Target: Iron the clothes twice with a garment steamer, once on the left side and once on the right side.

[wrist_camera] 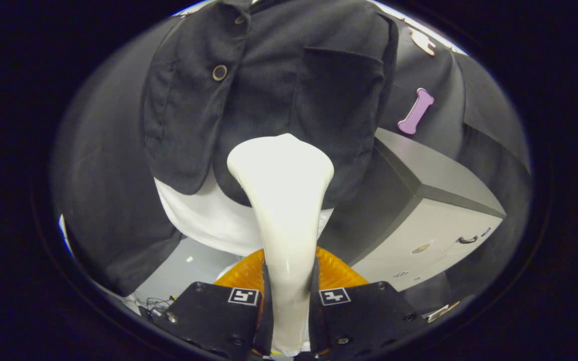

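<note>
Here the dark jacket [269,95] is hanging upright just beyond the tongs [287,306], spreading wider than anything else ahead, with a white shirt [208,220] hanging out below its hem. The jacket's front opening, marked by a round button [220,72], is sitting to the left of the steamer's head, and a chest pocket [339,85] is lying up and to the right of it. To the right, near the jacket's lower edge, a grey cabinet [444,220] is standing with one top corner pointing toward the tongs.

The white garment steamer [284,210] is running straight forward from the tongs, its long axis pointing up at the jacket, and its flared head is resting against or very near the cloth on the pocket side of the opening, low down by the hem; whether it is truly touching I cannot tell. Judging by that, the right panel is being worked now, and the next pass is calling for a shift sideways across the opening to the left panel.

The tongs are closed narrowly, both fingers [264,301] pressing on the steamer's slim handle from either side, with an orange ribbed part [241,273] showing just behind them.
</note>
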The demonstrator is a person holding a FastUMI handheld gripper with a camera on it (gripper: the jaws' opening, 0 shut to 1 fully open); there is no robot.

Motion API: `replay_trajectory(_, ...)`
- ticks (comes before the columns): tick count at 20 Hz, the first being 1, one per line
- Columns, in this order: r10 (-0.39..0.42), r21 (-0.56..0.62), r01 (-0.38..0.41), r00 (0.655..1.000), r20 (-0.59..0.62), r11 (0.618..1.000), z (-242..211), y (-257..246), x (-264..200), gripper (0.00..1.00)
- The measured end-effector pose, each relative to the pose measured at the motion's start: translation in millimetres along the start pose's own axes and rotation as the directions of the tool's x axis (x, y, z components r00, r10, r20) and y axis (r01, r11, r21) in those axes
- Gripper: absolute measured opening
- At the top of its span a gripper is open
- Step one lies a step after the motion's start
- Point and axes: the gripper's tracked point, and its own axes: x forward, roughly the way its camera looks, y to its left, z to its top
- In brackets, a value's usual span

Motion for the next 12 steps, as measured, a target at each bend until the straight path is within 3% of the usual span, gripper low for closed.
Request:
replay_trajectory(4,0.03,0.029,-0.031,0.998,0.056,0.999,23,-3,-30,0.31)
replay_trajectory(12,0.061,0.04,-0.072,0.973,0.221,0.997,113,3,-108,0.31)
